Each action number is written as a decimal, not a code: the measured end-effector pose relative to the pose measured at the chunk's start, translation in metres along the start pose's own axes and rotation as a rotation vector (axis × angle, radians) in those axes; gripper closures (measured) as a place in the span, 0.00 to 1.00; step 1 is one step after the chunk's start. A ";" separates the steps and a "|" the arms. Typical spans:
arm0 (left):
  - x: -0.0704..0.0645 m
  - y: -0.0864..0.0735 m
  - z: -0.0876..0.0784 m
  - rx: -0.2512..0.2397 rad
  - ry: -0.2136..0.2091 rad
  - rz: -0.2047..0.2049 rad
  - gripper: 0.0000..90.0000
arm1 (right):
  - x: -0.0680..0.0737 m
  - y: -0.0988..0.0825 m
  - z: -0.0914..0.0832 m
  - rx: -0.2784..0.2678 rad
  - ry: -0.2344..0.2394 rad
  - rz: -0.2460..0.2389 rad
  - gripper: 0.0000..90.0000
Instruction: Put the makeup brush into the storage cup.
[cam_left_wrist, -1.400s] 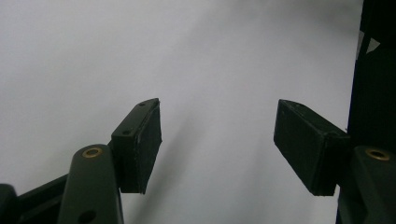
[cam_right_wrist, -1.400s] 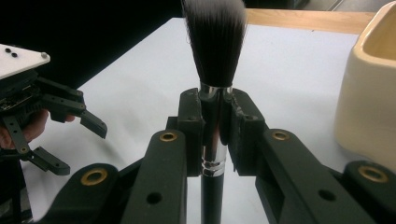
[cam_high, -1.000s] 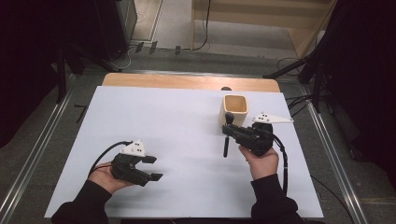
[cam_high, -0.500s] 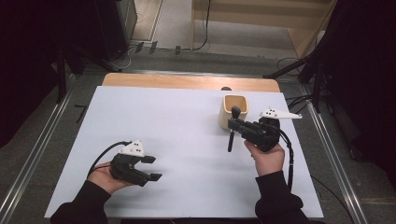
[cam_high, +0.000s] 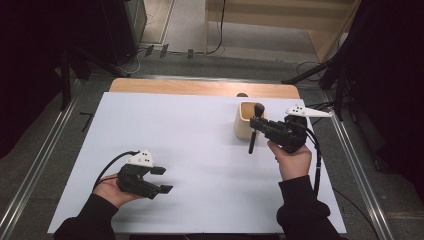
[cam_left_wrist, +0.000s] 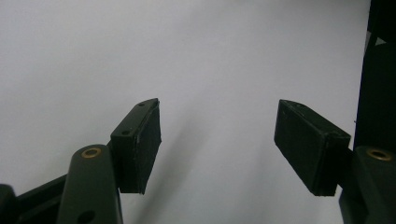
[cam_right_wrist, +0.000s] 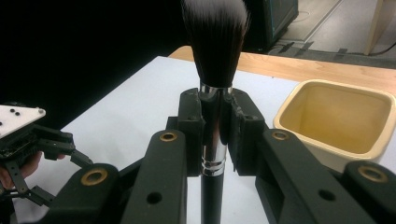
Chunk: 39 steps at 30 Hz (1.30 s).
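Black bristles up, the round silver-collared makeup brush (cam_right_wrist: 215, 93) stands clamped at its metal collar in your right gripper (cam_high: 257, 125), lifted off the white table (cam_high: 200, 140) just beside the cream square cup (cam_high: 245, 122). Your left gripper (cam_high: 161, 180) rests near the table's front, jaws wide apart, holding nothing.

White table (cam_high: 200, 135), yellow cup (cam_high: 245, 122)

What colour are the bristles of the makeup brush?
Black with whitish tips on the makeup brush; clearest in the right gripper view.
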<state>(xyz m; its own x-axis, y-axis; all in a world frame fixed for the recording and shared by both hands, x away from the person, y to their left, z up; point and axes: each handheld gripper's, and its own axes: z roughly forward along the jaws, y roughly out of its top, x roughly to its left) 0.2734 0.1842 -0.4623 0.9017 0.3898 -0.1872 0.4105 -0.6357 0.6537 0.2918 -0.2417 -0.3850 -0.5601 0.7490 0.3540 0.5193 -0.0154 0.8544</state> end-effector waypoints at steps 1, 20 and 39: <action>0.000 0.000 0.000 -0.005 0.000 -0.002 0.36 | -0.001 0.001 0.000 0.002 -0.001 0.000 0.87; 0.003 -0.007 -0.007 -0.012 0.003 -0.019 0.36 | -0.011 0.026 0.002 0.009 -0.035 -0.004 0.87; 0.003 -0.010 -0.010 -0.014 0.005 -0.022 0.36 | -0.017 0.050 0.007 -0.015 -0.058 -0.014 0.87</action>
<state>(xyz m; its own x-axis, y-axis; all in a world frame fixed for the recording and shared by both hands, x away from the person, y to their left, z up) 0.2703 0.1980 -0.4622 0.8917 0.4069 -0.1982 0.4284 -0.6177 0.6595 0.3317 -0.2503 -0.3513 -0.5285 0.7863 0.3200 0.5017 -0.0148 0.8649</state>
